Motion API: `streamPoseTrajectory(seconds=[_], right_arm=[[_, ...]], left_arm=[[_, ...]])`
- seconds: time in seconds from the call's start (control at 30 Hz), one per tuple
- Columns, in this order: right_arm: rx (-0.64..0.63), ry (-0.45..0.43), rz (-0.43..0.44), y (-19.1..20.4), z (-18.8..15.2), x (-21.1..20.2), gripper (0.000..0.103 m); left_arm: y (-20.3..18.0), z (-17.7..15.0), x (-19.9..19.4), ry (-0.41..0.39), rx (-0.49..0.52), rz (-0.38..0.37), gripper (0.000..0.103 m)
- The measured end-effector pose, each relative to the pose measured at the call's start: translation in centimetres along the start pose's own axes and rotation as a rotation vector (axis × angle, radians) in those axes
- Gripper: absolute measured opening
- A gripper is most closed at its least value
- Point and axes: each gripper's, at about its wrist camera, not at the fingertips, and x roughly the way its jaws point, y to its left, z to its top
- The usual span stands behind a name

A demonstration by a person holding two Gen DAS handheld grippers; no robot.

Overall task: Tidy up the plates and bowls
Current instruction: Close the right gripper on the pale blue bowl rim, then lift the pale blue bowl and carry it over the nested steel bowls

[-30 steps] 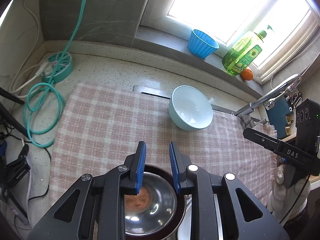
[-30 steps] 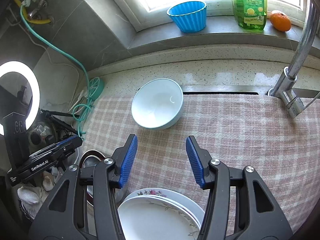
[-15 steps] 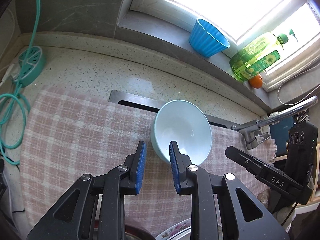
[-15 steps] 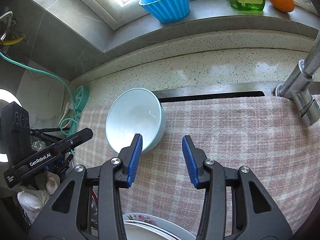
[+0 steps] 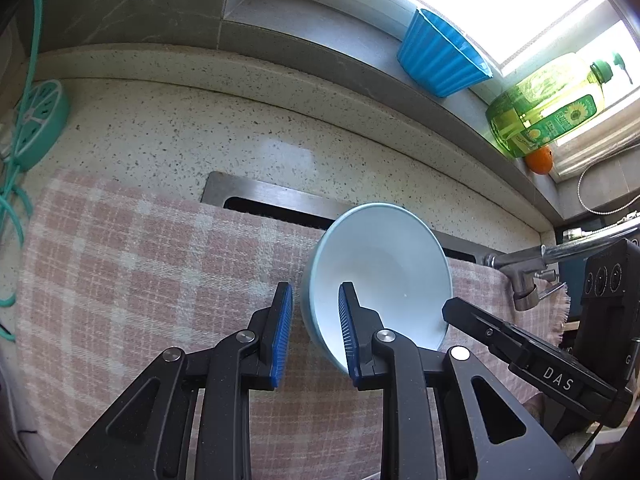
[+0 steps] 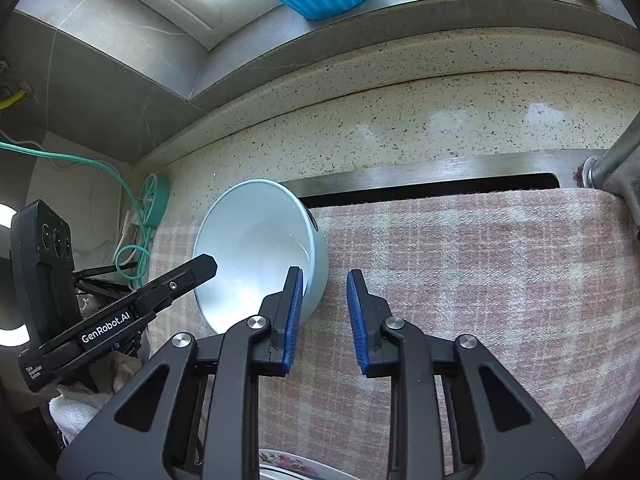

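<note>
A pale blue bowl [image 5: 384,264] [image 6: 256,240] sits on a pink checked cloth [image 5: 140,260] [image 6: 480,260] laid over the sink. My left gripper [image 5: 315,288] straddles the bowl's left rim, one blue pad outside and one inside. Its gap is narrow and the pads do not visibly press. My right gripper [image 6: 324,273] straddles the opposite rim and its jaws are closing. Its inner pad lies against the bowl's inside, while the outer pad [image 6: 356,304] stands off the wall with cloth showing between. The edge of a floral plate [image 6: 288,464] peeks in at the bottom.
A faucet [image 5: 520,264] [image 6: 612,160] stands right of the bowl. On the window sill are a blue ribbed cup [image 5: 440,60], a green soap bottle [image 5: 548,108] and an orange [image 5: 540,158]. A teal cord reel [image 5: 36,124] lies on the speckled counter at the left.
Both grippers came forward and down onto the blue bowl, one at each side of its rim. The right jaws narrowed. The steel bowl and plate stack dropped out of view.
</note>
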Motion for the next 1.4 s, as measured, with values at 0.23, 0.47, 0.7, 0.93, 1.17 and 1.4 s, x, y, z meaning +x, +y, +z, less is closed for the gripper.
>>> streamPoseTrajectory(seconds=[0.23, 0.47, 0.7, 0.93, 1.17, 1.4], right_arm=[[-0.022, 0.014, -0.003, 0.7, -0.1, 0.9, 0.012], [-0.032, 0.011, -0.009, 1.5, -0.2, 0.6, 0.012], [-0.048, 0.001, 0.014, 2.6, -0.9, -1.2, 0.012], [-0.090, -0.011, 0.043, 4.5, -2.3, -3.8, 0.012], [-0.145, -0.026, 0.086, 7.0, -4.4, -6.9, 0.012], [-0.204, -0.027, 0.108, 9.5, -7.0, -9.0, 0.012]], left_arm=[[-0.2, 0.0, 0.2, 0.001, 0.021, 0.003, 0.014], [-0.3, -0.4, -0.4, -0.009, 0.031, 0.005, 0.013], [-0.2, -1.4, -2.6, -0.038, 0.033, -0.019, 0.013], [0.1, -3.2, -6.3, -0.096, 0.033, -0.045, 0.013], [1.0, -5.4, -10.3, -0.154, 0.012, -0.082, 0.013], [1.9, -8.4, -13.3, -0.190, 0.005, -0.089, 0.013]])
